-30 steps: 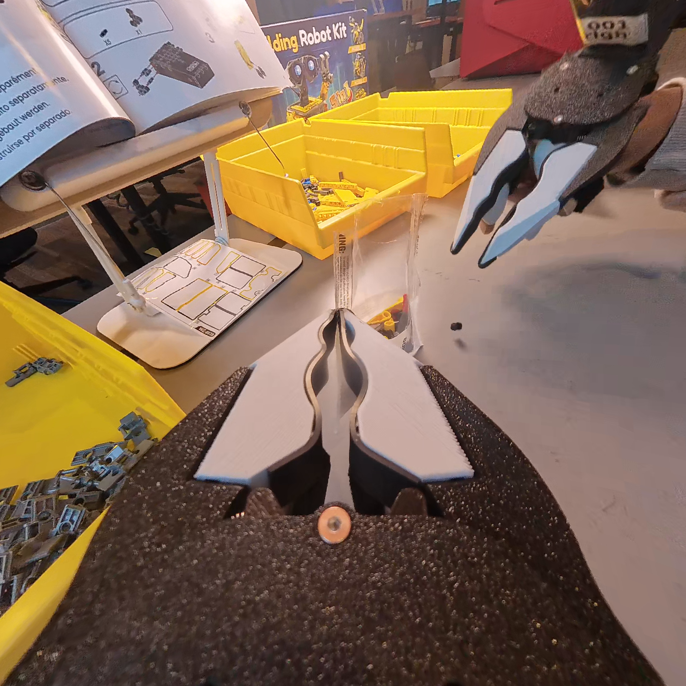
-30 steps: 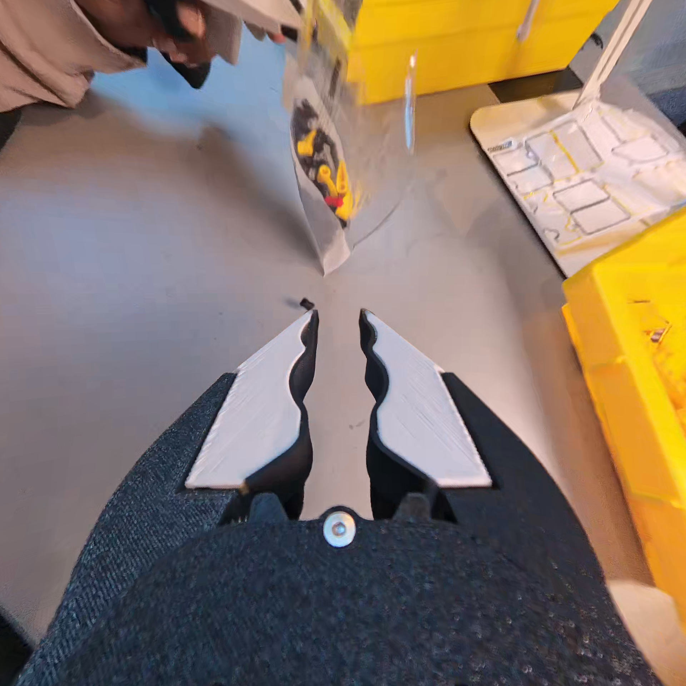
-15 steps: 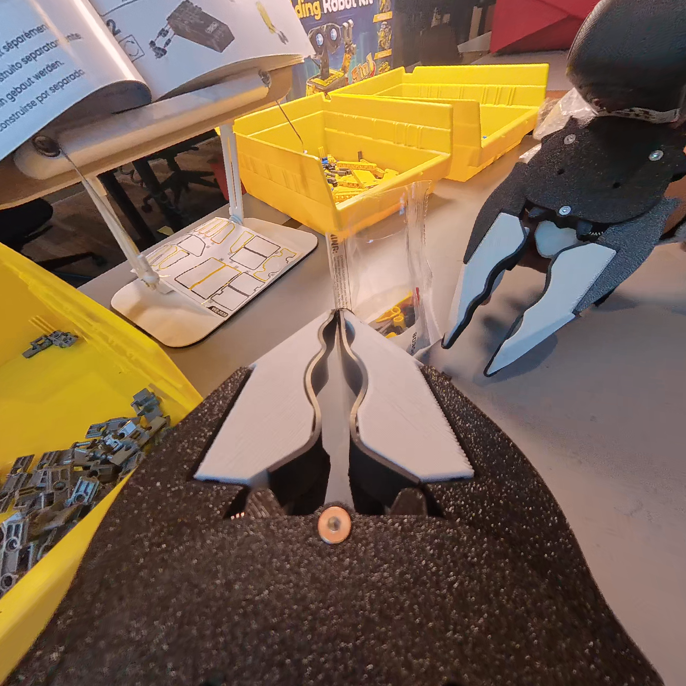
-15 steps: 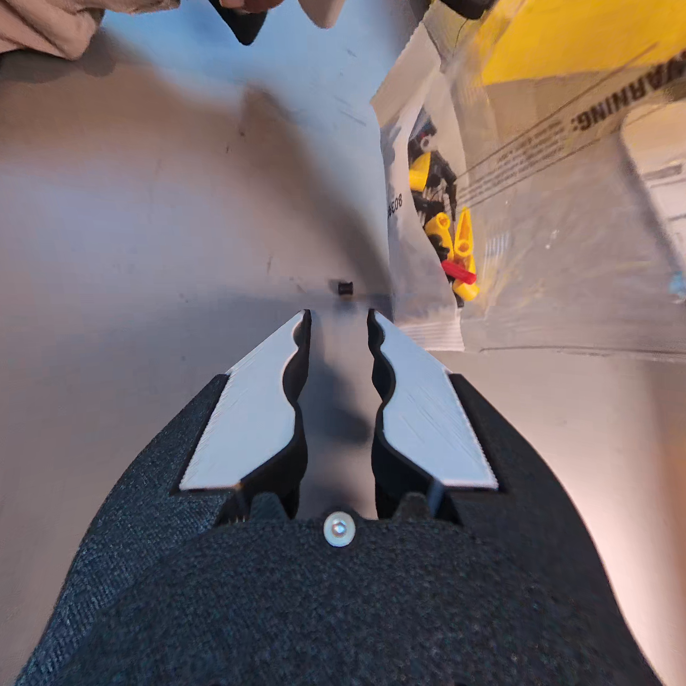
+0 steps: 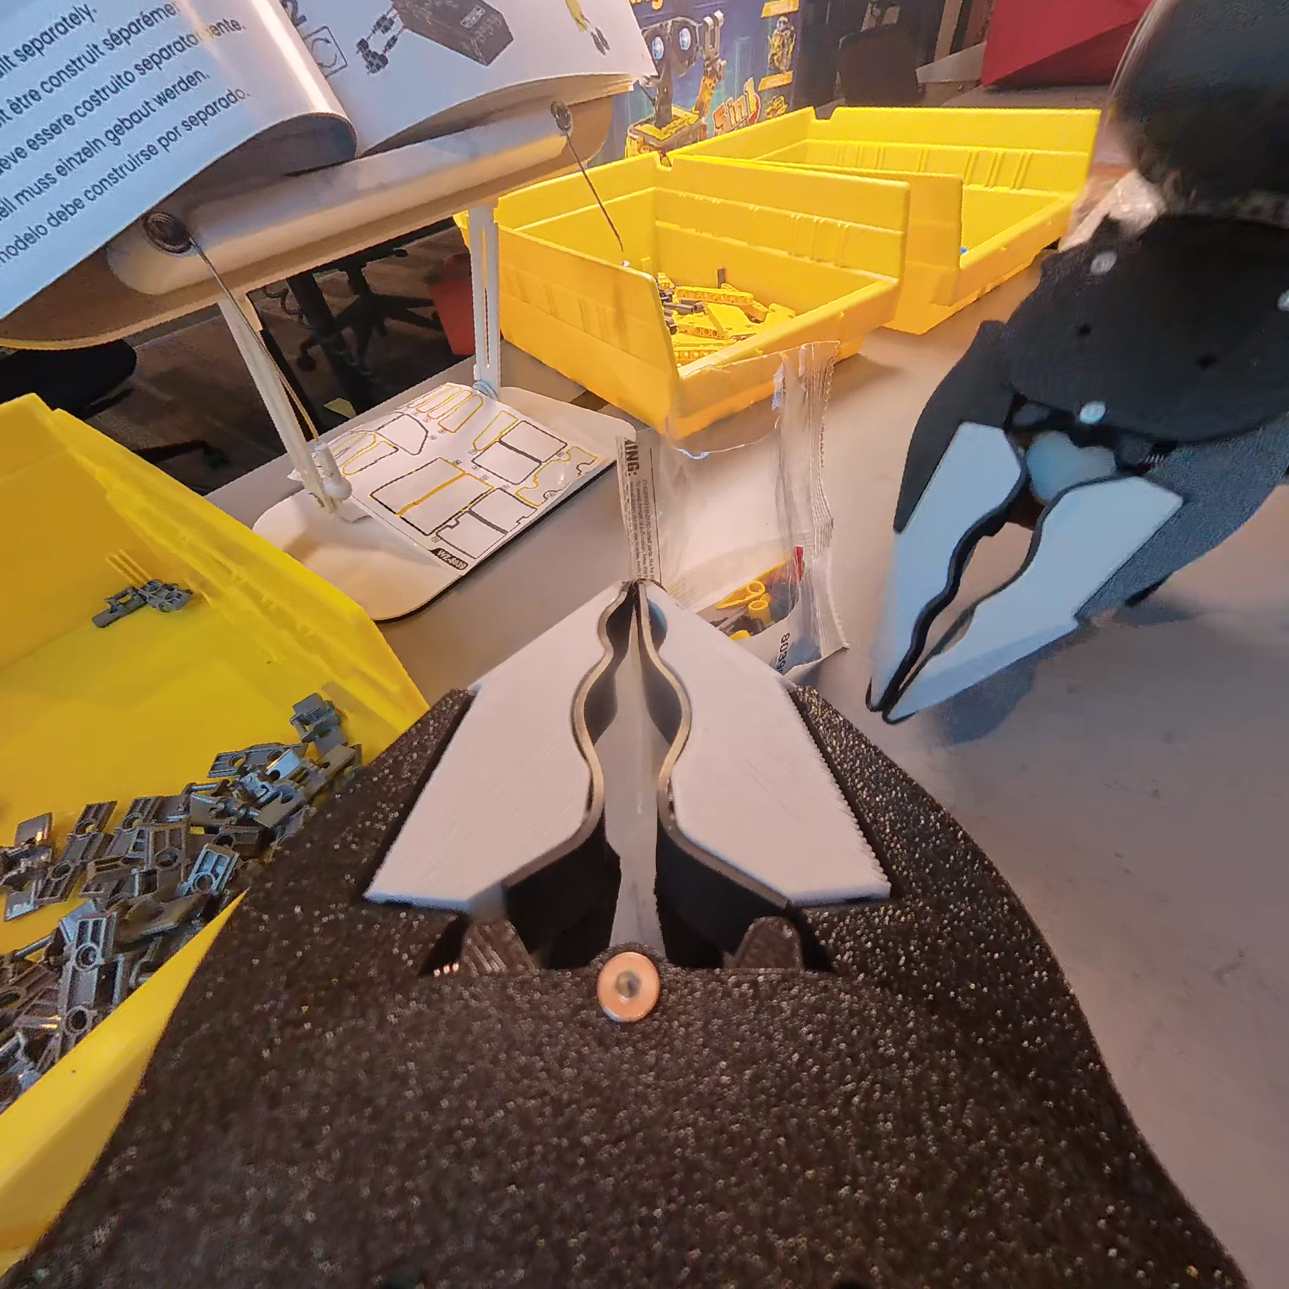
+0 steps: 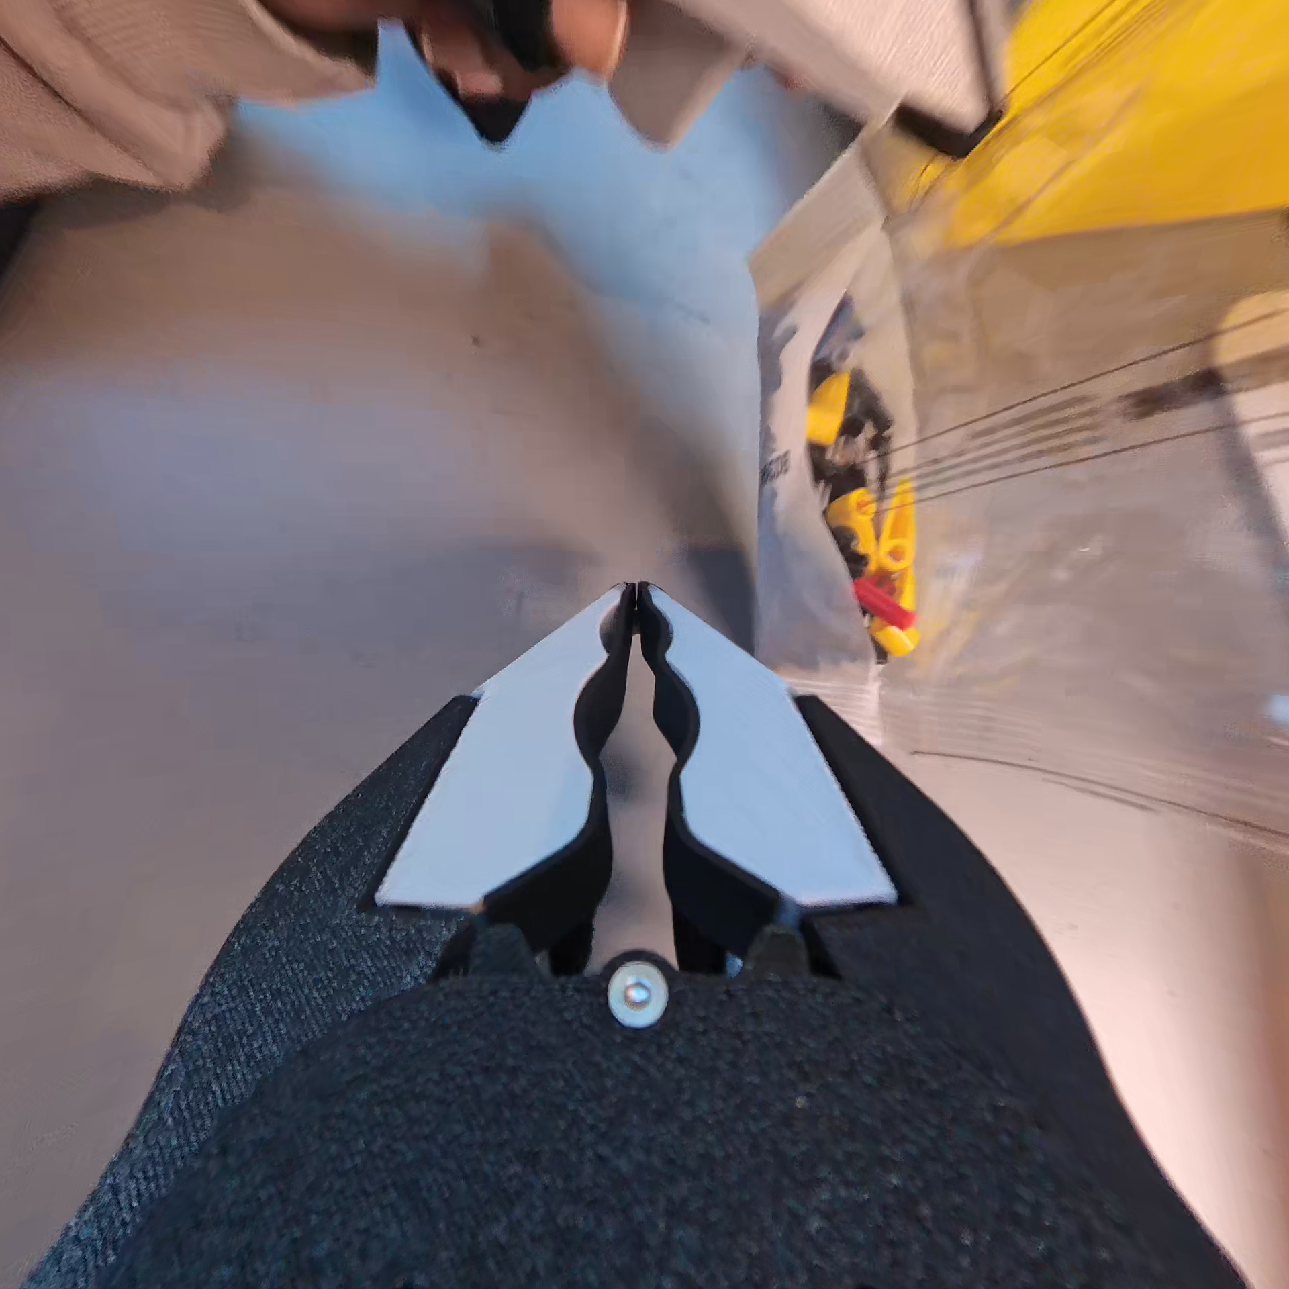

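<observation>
Beside the front yellow bin (image 5: 704, 307), on the grey tabletop (image 5: 1046, 837): left gripper (image 5: 638, 593) clenched on the side seam of a clear plastic bag (image 5: 739, 530), held upright, yellow, black and red parts pooled at its bottom. Just right of that bag, right gripper (image 5: 882, 708) with tips pressed together at the tabletop, nothing seen between them. Left of the bag, white book stand base (image 5: 390, 586) with a sticker sheet (image 5: 467, 481); nearer, another yellow bin (image 5: 209, 628) of grey connectors (image 5: 139, 844).
</observation>
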The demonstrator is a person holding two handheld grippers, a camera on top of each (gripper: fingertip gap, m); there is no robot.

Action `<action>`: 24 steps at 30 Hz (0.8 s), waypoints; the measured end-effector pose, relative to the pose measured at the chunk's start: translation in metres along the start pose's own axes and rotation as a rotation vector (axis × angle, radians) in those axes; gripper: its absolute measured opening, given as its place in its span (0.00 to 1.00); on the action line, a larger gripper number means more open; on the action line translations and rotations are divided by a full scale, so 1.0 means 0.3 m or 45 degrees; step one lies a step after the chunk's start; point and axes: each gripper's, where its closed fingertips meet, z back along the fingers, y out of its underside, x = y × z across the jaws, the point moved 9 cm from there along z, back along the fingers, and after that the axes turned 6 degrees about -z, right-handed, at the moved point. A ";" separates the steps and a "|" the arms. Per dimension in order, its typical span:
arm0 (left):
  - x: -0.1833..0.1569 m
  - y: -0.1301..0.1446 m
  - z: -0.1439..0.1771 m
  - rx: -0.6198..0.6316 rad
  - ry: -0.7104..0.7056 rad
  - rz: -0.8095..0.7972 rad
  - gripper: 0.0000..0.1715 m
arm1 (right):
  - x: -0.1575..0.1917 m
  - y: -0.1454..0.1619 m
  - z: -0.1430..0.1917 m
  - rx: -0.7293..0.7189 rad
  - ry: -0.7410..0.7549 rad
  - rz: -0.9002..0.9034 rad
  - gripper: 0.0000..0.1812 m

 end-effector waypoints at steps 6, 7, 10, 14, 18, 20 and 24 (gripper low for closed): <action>-0.009 0.002 -0.008 -0.006 0.026 -0.003 0.00 | -0.025 -0.129 0.215 -0.358 0.094 -0.014 0.00; -0.013 0.001 -0.008 -0.010 0.036 -0.008 0.00 | -0.025 -0.145 0.236 -0.396 0.111 -0.005 0.00; -0.029 -0.004 -0.011 -0.032 0.078 -0.026 0.00 | -0.045 -0.183 0.276 -0.494 0.181 -0.003 0.00; -0.042 -0.010 -0.010 -0.050 0.105 -0.046 0.00 | -0.099 -0.193 0.271 -0.514 0.254 -0.073 0.00; -0.038 -0.011 -0.008 -0.056 0.106 -0.045 0.00 | -0.124 -0.176 0.262 -0.539 0.278 -0.134 0.05; -0.037 -0.010 -0.009 -0.057 0.106 -0.041 0.00 | -0.128 -0.175 0.284 -0.600 0.272 -0.160 0.07; -0.035 -0.010 -0.007 -0.058 0.097 -0.043 0.00 | -0.131 -0.160 0.358 -0.724 0.284 -0.169 0.10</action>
